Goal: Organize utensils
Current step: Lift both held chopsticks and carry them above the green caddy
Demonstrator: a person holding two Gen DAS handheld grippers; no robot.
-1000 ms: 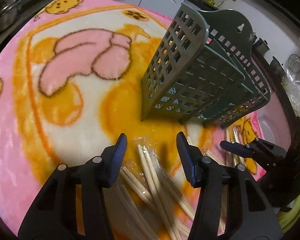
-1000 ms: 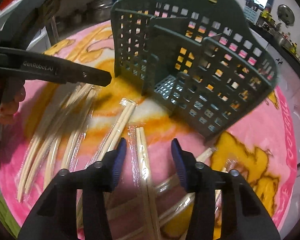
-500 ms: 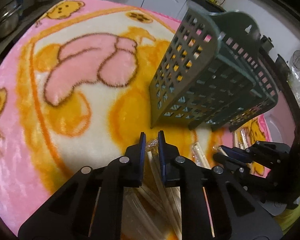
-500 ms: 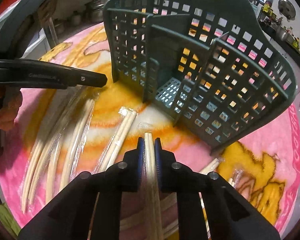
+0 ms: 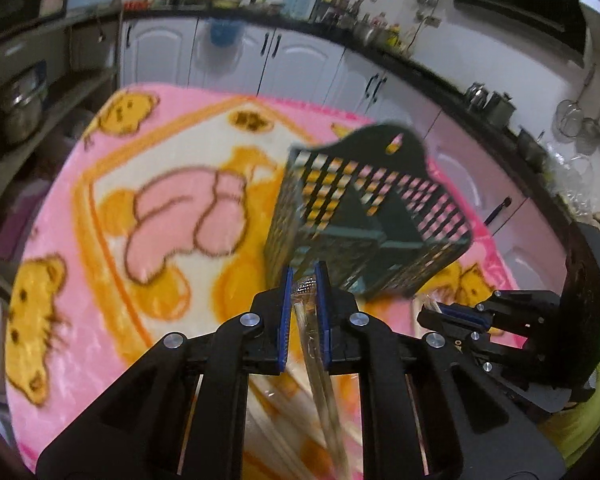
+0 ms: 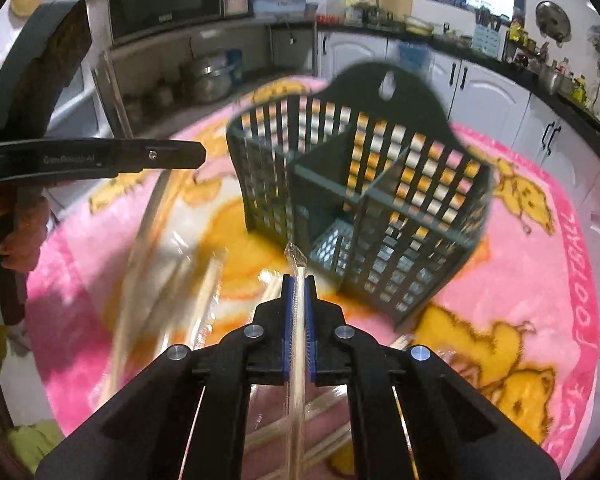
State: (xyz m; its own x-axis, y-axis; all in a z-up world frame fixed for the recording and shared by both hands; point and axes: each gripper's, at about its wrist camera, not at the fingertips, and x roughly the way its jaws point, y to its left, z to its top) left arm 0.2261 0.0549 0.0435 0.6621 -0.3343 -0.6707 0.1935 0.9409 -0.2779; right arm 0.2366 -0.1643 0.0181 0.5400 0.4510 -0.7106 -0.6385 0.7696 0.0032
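Both grippers loaded, basket ahead.

Our left gripper (image 5: 303, 280) is clamped on a wrapped chopstick pair (image 5: 320, 364); our right gripper (image 6: 299, 288) pinches another wrapped pair (image 6: 296, 344), its jaws just closing. The green slotted basket (image 6: 364, 200) stands upright on the pink blanket (image 6: 540, 280). We judge it best to tip each pair upright over one compartment, one gripper at a time.

Both grippers angle downward: the left gripper (image 5: 303, 280) and the right gripper (image 6: 299, 286) each have fingers clamped on wrapped chopsticks.
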